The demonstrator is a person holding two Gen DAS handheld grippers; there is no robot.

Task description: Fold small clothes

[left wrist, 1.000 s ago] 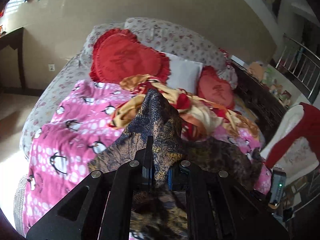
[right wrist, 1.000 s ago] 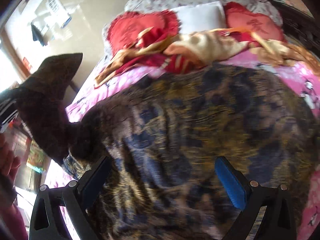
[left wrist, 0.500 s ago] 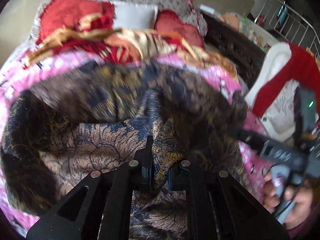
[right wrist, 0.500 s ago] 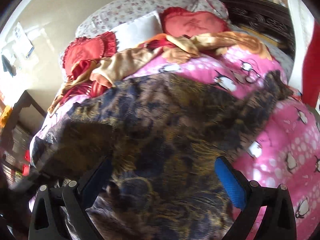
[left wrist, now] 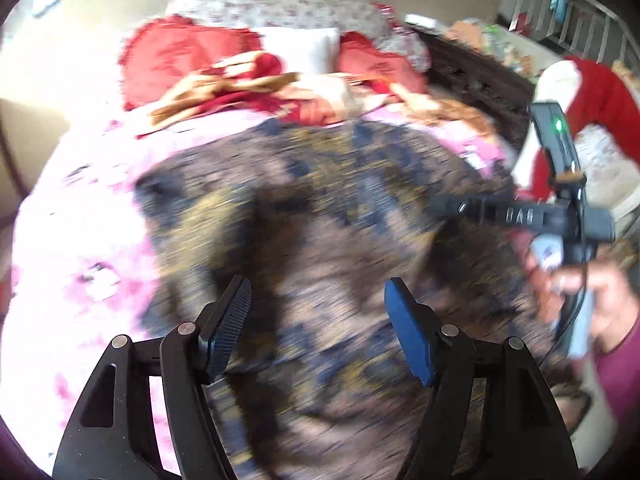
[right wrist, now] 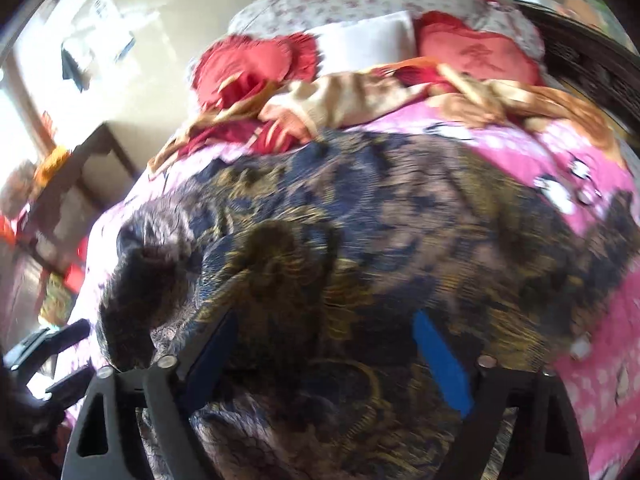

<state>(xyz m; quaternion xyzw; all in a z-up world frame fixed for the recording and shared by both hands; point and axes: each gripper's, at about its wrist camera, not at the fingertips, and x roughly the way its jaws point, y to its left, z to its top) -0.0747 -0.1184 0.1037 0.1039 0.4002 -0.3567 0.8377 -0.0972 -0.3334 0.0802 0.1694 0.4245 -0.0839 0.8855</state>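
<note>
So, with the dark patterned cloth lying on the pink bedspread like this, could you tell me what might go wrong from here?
1. The left gripper has just been opening, its fingers clear of the dark patterned garment; the fold it laid may slump open.
2. The right gripper, which has just been closing somewhat, is open over bunched cloth and could pinch several layers.
3. The red and gold fabric pile touches the garment's far edge and might get dragged in.
</note>
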